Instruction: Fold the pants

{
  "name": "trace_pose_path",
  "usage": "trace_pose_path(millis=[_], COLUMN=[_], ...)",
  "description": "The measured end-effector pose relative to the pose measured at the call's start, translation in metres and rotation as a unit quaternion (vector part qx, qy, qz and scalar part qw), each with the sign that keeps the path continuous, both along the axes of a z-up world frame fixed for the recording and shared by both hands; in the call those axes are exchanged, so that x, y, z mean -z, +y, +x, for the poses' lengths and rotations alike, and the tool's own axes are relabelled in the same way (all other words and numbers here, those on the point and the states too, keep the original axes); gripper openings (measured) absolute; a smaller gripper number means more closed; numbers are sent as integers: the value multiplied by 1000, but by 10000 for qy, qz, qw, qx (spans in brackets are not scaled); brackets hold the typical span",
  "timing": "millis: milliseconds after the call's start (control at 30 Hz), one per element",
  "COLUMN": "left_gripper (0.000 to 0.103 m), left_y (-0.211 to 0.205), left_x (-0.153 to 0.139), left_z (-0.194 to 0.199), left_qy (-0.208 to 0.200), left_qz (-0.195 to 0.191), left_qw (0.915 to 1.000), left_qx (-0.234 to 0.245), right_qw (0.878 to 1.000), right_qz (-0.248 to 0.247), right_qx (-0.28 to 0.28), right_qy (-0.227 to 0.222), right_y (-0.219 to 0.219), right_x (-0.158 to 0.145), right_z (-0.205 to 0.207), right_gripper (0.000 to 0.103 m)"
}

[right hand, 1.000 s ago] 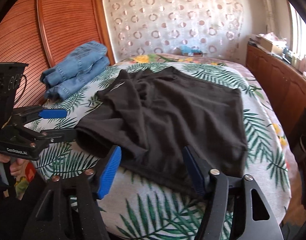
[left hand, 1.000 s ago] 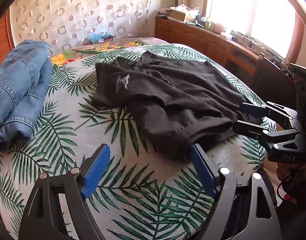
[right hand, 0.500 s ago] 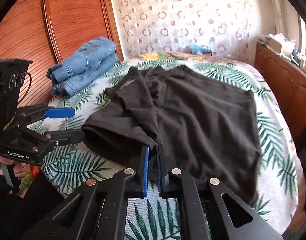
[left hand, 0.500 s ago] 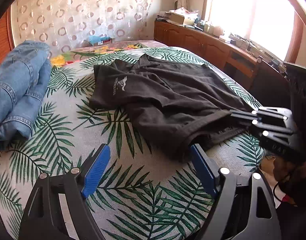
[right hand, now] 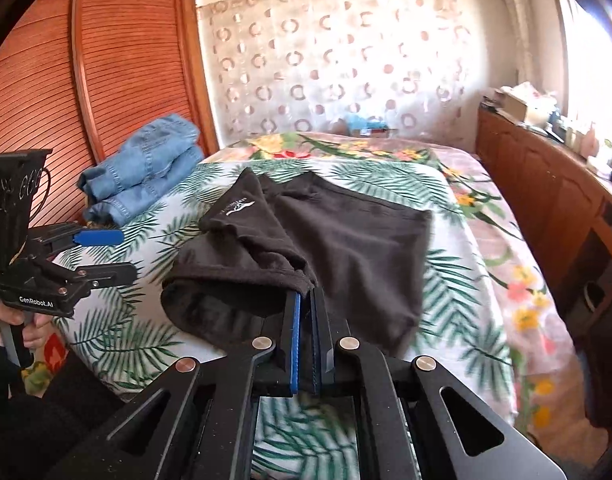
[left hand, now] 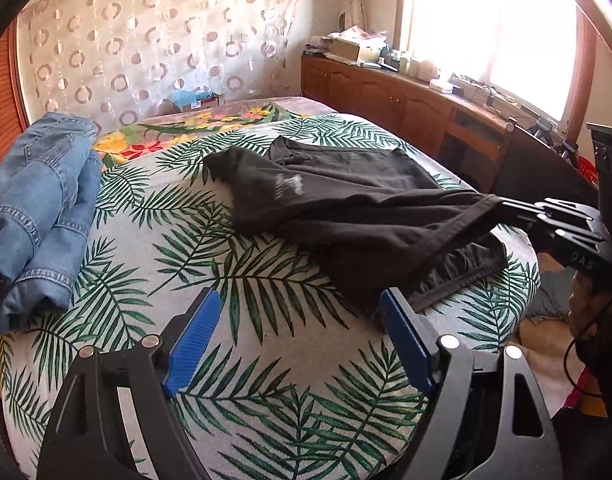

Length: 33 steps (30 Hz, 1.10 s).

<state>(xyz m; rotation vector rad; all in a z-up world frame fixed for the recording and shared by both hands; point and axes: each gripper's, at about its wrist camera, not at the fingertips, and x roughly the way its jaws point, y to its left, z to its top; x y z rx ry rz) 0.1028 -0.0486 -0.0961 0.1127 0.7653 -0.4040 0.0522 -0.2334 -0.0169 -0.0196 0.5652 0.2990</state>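
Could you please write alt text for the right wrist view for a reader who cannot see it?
The right gripper is shut on the near edge of black pants on a leaf-print bed. The open left gripper is nearby, with folded jeans beyond.

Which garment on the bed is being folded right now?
On the palm-leaf bedspread, two garments lie: folded blue jeans by the wooden wardrobe, and black shorts spread in the middle. It is the black one, with a small white logo; the right gripper is shut on its near edge.
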Motion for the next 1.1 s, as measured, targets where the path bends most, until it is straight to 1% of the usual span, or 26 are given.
trace_pose_path(millis=[167, 367, 467, 633, 900, 1000, 1067, 1100], left_gripper=[82, 82, 82, 82, 82, 82, 82, 82], left_y=[-7, -17, -20, -25, -22, -19, -16, -15], left_x=[0, 1, 4, 9, 14, 14, 13, 13], left_z=[8, 14, 14, 17, 22, 27, 30, 32], left_qy=[29, 26, 47, 97, 119, 86, 66, 60], left_qz=[-14, 44, 62, 96, 132, 153, 160, 168], left_qw=[10000, 9999, 9998, 9998, 9998, 9998, 9998, 9998], left_qx=[51, 131, 164, 175, 88, 20, -20, -40], right_qw=[9996, 9982, 9977, 9966, 9971, 9980, 9988, 9991], right_qz=[-31, -85, -107, -4, 187, 116, 113, 91], right_qx=[279, 510, 579, 655, 626, 548, 407, 346], right_qy=[88, 287, 346, 510, 401, 290, 243, 210], right_y=[-19, -21, -26, -30, -35, -30, -25, -21], right_x=[3, 19, 22, 24, 9, 4, 1, -1], right_z=[-16, -38, -41, -45, -39, -31, -20, -15], right_gripper=[4, 4, 4, 4, 5, 5, 8, 15])
